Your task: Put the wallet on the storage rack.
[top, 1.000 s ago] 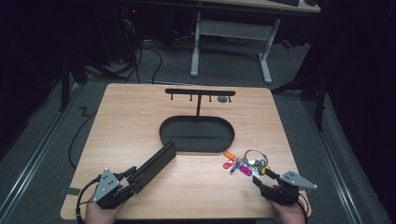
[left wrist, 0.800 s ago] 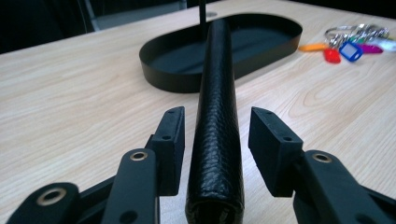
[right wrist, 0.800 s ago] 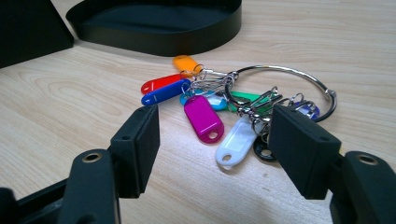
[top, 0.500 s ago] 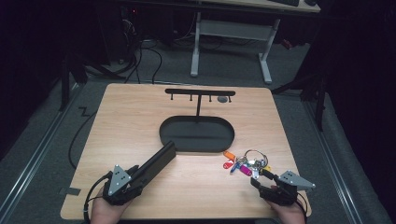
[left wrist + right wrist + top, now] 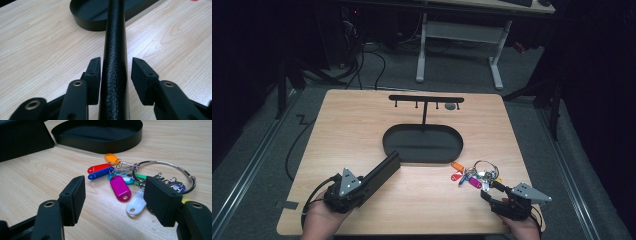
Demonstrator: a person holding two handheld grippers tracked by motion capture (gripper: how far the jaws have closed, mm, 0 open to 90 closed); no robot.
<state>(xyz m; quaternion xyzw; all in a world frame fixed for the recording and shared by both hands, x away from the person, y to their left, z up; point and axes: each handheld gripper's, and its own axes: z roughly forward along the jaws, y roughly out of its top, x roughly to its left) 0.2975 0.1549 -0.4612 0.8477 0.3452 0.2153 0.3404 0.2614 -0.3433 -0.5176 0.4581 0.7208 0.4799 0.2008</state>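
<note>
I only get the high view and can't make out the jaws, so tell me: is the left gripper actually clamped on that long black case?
Observer: Not fully. The left gripper has just been closing its jaws with the black case between them, but a gap shows beside one pad.
Operator: And the right one?
Observer: The right gripper is open and holds nothing. The key bunch lies just ahead of it.
Operator: Anything between those jaws?
Observer: A white tag lies on the table close to one pad.
</note>
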